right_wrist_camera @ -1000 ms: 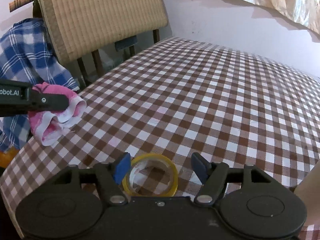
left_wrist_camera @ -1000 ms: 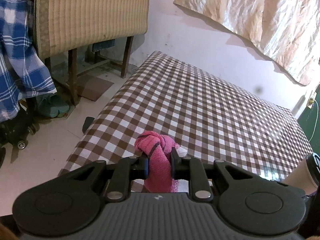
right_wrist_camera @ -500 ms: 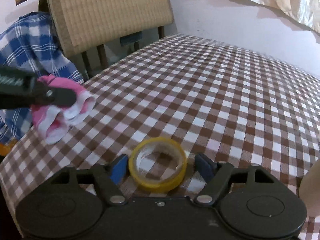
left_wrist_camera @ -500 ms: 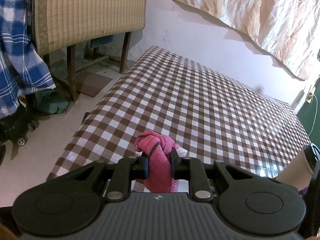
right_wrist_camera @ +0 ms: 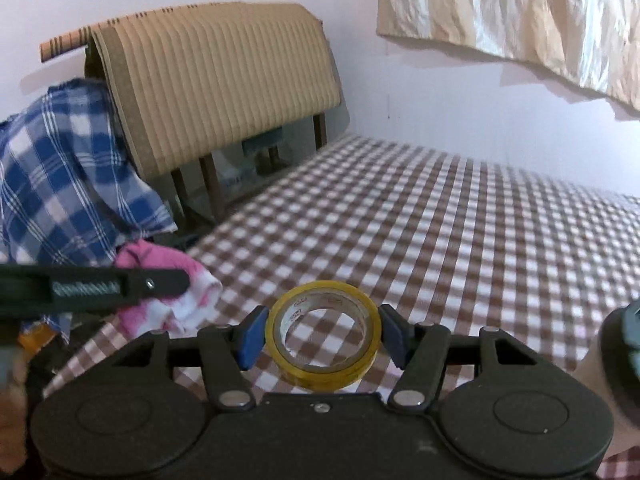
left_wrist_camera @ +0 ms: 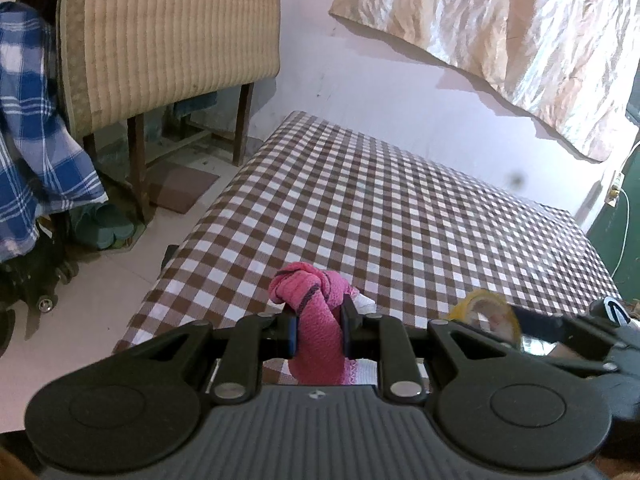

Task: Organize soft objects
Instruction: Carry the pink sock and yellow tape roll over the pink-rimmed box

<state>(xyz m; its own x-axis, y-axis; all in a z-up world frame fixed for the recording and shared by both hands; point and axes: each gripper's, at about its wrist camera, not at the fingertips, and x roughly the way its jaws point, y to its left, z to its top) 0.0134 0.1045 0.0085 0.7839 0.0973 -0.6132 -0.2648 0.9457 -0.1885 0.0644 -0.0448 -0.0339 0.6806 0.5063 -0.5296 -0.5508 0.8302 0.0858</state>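
Note:
My left gripper (left_wrist_camera: 319, 330) is shut on a pink and white knotted sock (left_wrist_camera: 316, 320) and holds it above the near left corner of the checked table (left_wrist_camera: 400, 208). The sock also shows in the right wrist view (right_wrist_camera: 172, 292), left of centre. My right gripper (right_wrist_camera: 324, 336) is shut on a yellow tape roll (right_wrist_camera: 324, 336), lifted above the table's near edge (right_wrist_camera: 440, 232). The tape roll (left_wrist_camera: 486, 312) and right gripper show at the right of the left wrist view.
A woven mat hangs over a wooden frame (left_wrist_camera: 160, 40) left of the table, with a blue plaid cloth (left_wrist_camera: 36, 152) beside it. A pale cup (right_wrist_camera: 616, 360) stands at the near right. A shiny sheet (left_wrist_camera: 520, 32) hangs on the wall.
My right gripper closed on the tape roll and lifted it off the table. Both grippers rose; the left still holds the sock.

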